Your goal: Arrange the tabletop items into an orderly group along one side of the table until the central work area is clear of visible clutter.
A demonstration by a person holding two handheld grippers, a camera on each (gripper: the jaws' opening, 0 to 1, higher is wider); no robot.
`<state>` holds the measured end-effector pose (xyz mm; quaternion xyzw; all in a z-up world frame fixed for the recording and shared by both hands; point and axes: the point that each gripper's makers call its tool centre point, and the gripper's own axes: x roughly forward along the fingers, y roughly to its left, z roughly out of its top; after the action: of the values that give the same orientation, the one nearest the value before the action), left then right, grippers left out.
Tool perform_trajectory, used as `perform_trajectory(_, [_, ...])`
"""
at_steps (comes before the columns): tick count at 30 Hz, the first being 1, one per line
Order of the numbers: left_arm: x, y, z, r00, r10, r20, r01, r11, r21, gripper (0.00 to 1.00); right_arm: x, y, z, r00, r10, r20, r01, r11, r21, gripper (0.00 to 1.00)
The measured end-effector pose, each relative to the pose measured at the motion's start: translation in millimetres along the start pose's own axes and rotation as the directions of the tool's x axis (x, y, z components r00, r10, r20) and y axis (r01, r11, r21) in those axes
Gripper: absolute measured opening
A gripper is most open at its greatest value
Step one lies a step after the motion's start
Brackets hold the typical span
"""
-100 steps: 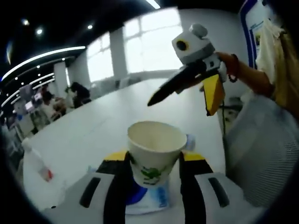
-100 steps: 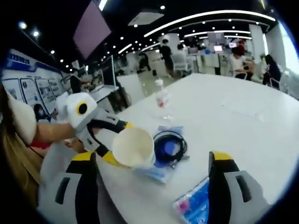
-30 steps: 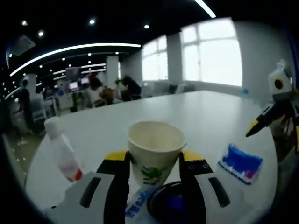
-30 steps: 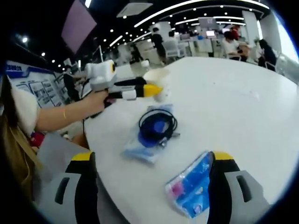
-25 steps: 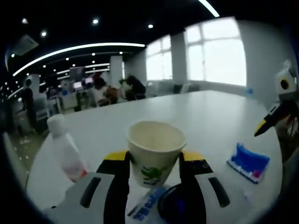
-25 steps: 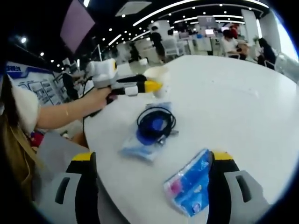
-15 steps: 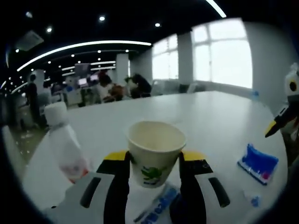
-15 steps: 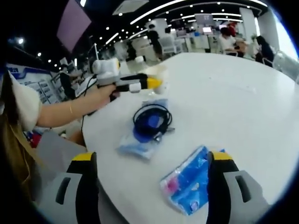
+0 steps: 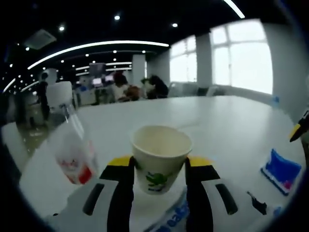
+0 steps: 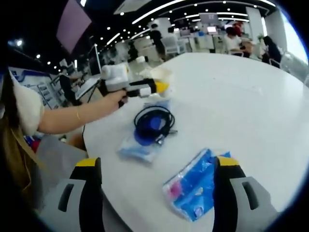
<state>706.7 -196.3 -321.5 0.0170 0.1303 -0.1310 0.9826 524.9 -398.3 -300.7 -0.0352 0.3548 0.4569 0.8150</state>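
My left gripper (image 9: 159, 163) is shut on a white paper cup (image 9: 161, 147) with a green print, held upright just above the white table (image 9: 217, 121). A clear plastic bottle (image 9: 67, 140) with a white cap and red label stands close on its left. In the right gripper view, a hand holds the left gripper (image 10: 130, 87) with the cup (image 10: 161, 76) at the table's far left edge. My right gripper (image 10: 157, 193) is open over the near edge, and a blue packet (image 10: 195, 186) lies between its jaws.
A coiled black cable (image 10: 153, 123) lies on a blue-and-white pouch (image 10: 140, 147) between the cup and the blue packet. The blue packet (image 9: 282, 166) also shows at the right of the left gripper view. People sit at tables beyond. The table's far half is bare.
The left gripper has carried the cup toward the bottle, which now looms larger on its left. The right gripper has held almost still over the blue packet.
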Motion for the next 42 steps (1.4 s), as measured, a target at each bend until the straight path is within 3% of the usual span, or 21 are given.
perform_trajectory(12, [6,17.3,-11.7,0.999,0.051,-0.012,-0.052,0.997,-0.064,0.39,2,1,-5.0,1.000,0.004,-0.021,-0.004,1.000,0.002,0.94])
perform_trajectory(24, [7,25.1,-25.9,0.996,0.078,-0.048,-0.081,0.994,-0.075,0.39,2,2,-6.4,1.000,0.007,-0.025,-0.007,1.000,0.016,0.92])
perform_trajectory(26, [8,25.0,-26.7,0.996,0.073,-0.048,-0.076,0.995,-0.071,0.39,3,4,-7.3,0.999,0.014,-0.031,-0.013,1.000,0.011,0.92])
perform_trajectory(29, [8,22.5,-28.1,0.997,0.045,-0.059,-0.052,0.990,-0.128,0.39,5,6,-8.0,0.999,0.020,-0.037,-0.020,1.000,0.007,0.92])
perform_trajectory(42, [1,26.1,-32.7,0.995,0.047,-0.086,-0.059,0.988,-0.144,0.45,5,9,-5.9,0.999,0.027,-0.032,-0.027,1.000,0.003,0.92])
